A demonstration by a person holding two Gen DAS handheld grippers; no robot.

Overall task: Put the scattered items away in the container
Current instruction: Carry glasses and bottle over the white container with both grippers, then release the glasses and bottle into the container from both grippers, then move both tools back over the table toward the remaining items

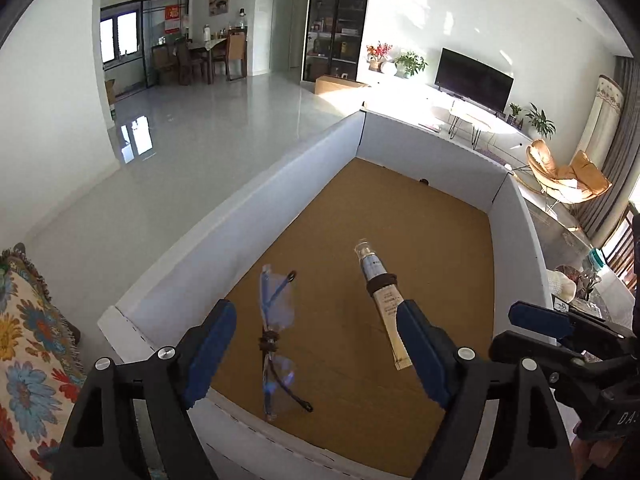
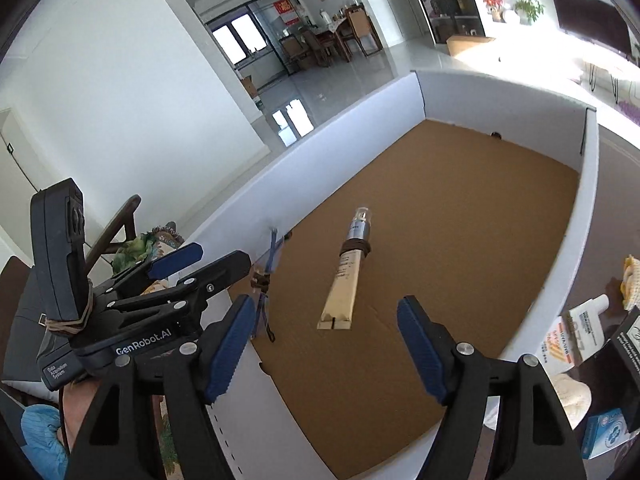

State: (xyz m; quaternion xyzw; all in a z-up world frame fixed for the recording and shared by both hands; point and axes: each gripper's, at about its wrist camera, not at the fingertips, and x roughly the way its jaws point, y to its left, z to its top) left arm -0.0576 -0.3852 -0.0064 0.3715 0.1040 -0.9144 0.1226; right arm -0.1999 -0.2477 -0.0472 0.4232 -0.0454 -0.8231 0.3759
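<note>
Both tools are showing glossy black plastic frames with triangular cut-outs and round silver screw heads near the finger roots. The left tool [image 1: 316,350] is wearing ribbed dark-blue pads [image 1: 212,344] on its fingers, and the right tool [image 2: 326,350] is carrying the same blue pads [image 2: 230,350]. In the right wrist view, at 9 o'clock, the left tool's body is displaying white "GenRobot.AI" lettering, and a black box is sitting strapped on with rubber bands. At 7 o'clock, bare skin and a light-blue sleeve [image 2: 40,436] are peeking in.
</note>
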